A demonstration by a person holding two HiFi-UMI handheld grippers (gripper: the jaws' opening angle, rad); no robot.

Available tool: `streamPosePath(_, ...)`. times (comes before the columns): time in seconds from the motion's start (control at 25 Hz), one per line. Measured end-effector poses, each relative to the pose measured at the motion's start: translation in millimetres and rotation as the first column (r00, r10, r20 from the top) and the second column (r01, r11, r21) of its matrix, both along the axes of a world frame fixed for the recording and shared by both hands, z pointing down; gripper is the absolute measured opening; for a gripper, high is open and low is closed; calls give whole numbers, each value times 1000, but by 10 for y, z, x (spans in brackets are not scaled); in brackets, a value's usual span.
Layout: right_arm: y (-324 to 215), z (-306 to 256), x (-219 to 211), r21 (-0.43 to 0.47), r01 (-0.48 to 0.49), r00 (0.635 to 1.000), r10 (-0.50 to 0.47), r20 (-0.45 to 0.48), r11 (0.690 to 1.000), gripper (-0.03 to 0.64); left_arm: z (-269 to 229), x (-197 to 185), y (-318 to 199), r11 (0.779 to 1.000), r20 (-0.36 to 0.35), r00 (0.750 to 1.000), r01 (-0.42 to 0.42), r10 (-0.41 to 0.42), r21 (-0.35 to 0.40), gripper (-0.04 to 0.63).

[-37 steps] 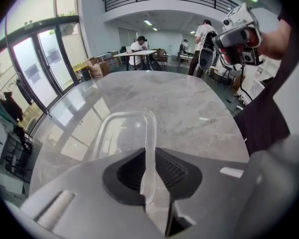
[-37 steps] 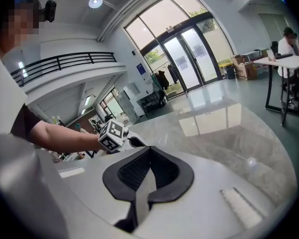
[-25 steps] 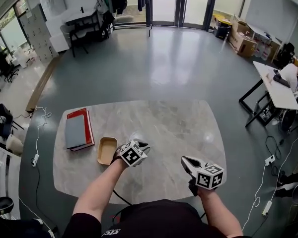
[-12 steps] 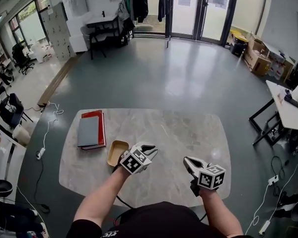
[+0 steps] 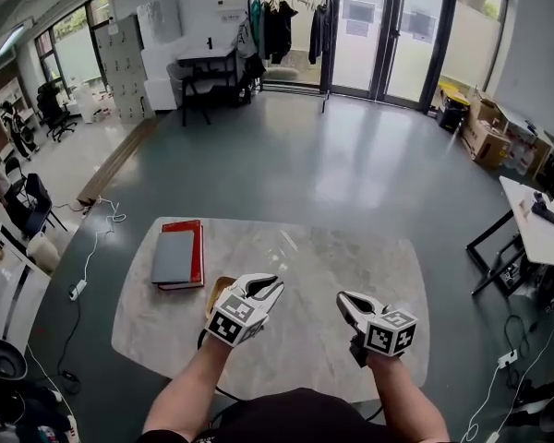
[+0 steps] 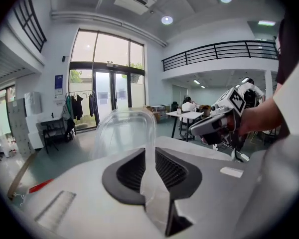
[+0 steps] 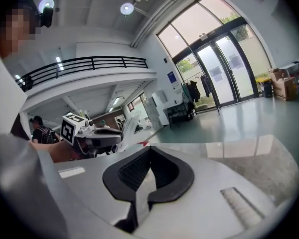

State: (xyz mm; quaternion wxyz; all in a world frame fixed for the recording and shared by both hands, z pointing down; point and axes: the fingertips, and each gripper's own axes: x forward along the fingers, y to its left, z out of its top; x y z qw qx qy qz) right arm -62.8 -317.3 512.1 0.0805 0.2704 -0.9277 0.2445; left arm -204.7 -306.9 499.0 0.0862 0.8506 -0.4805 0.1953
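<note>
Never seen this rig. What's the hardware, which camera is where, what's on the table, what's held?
No robot here: a person holds a two-jaw gripper, each with a marker cube, in each hand. The head view looks down from a camera on the person's head at the left gripper and right gripper over a marble table. The other two views come from cameras riding on the grippers, looking along their jaws. On the table lie a stack of books and a tan tray, partly hidden behind the left gripper. The left gripper's jaws clamp the edge of a clear plastic lid, lifted in the air. The right gripper's jaws are together, empty.
</note>
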Motion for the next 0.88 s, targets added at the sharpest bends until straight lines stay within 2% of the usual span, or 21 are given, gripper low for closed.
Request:
streamPosePath(0.16,-32,-238,21,46,-15,999,14,34,999,14,-219,-151,83,998,-31,999,42,-41,50,63)
streamPosePath(0.48,-59,-644,142,137,-30,998,22,61,990,14,-491,-520,120,986,-19,993,117,-116,115,63)
streamPosePath(0.64,-16,-753,175,177,-26,997,14,71,984,14,-618,-613,157,981,-9,991,136,-136,139,63)
streamPosePath(0.88,37,-809,159,219,-26,998,14,56,975,12,-770,-681,191,972,-42,988,156,-151,176,63)
